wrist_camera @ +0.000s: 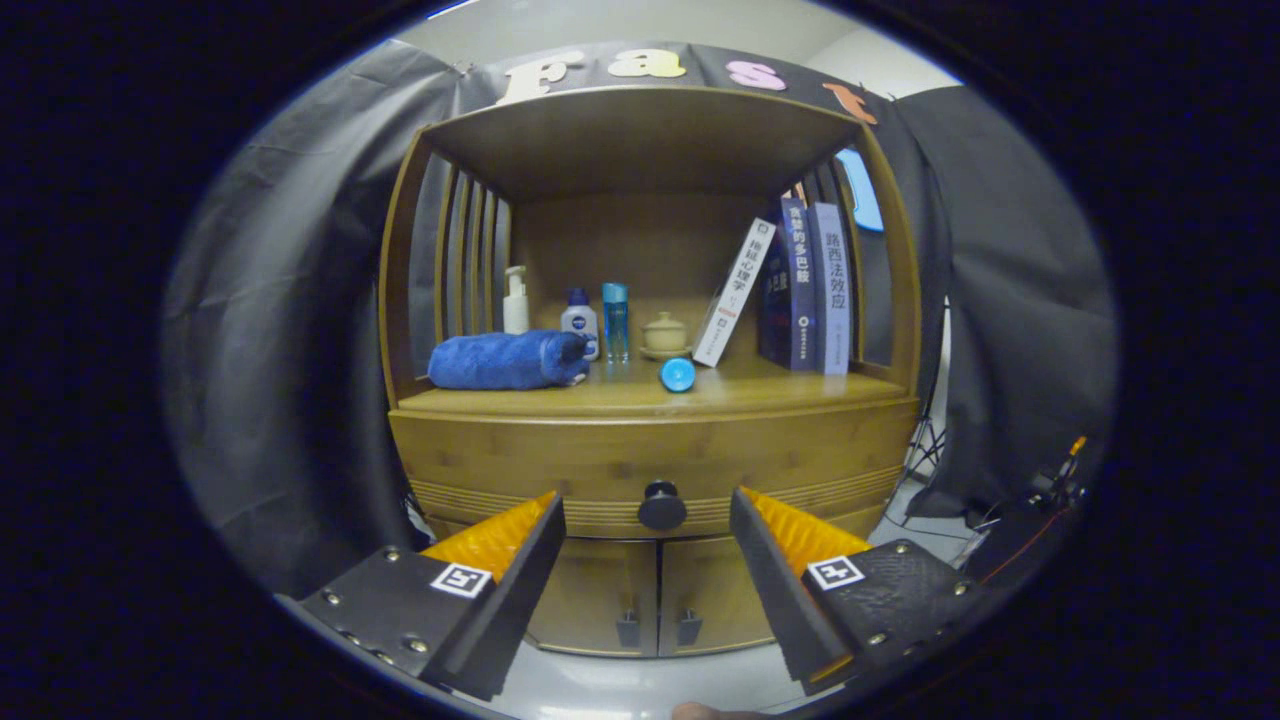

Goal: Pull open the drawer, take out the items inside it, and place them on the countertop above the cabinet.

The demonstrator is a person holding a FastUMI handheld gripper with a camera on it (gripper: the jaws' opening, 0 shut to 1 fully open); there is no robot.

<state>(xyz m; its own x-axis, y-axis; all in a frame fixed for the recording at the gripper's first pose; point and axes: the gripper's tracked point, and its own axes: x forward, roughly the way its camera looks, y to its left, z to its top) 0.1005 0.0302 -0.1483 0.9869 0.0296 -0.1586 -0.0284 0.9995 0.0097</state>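
Before the wooden cabinet (650, 400), we hold our gripper (648, 525) with its jaws spread wide and empty, the closed drawer (560, 465) and its black knob (662, 506) just ahead between them. On the counter (760, 388) above lie a rolled blue towel (505, 360), bottles (580, 322) and books (805, 285).

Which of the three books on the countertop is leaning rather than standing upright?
The white book, leftmost of the three, tilts against the dark blue book.
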